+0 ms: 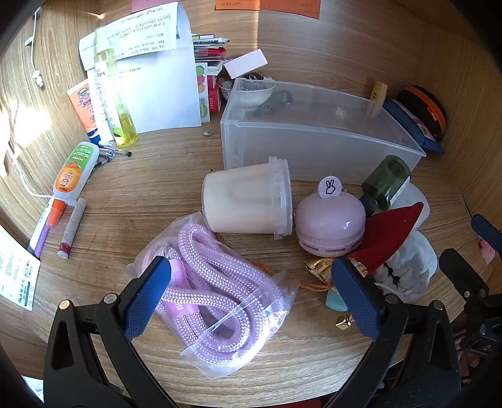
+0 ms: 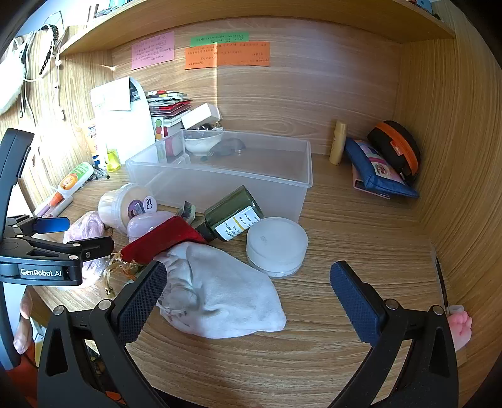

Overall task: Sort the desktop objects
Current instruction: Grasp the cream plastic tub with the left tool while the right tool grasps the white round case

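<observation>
Both jaws stand spread wide with nothing between the pads. The left hand-held gripper (image 1: 251, 295) hangs over the bagged rope (image 1: 216, 292), which lies on the worktop (image 1: 150, 188) right between its fingers. A tub (image 1: 248, 201) lies on its side at twelve o'clock from it, the bin (image 1: 313, 135) beyond. The right hand-held gripper (image 2: 248, 298) hovers with the white pouch (image 2: 226, 298) by its left finger; the round case (image 2: 277, 246) sits at twelve o'clock.

Wood-grain counter (image 2: 360, 226) boxed in by matching back wall (image 2: 313, 94) and side panels, a shelf (image 2: 251, 18) overhead; sunlight streaks the counter's left edge
</observation>
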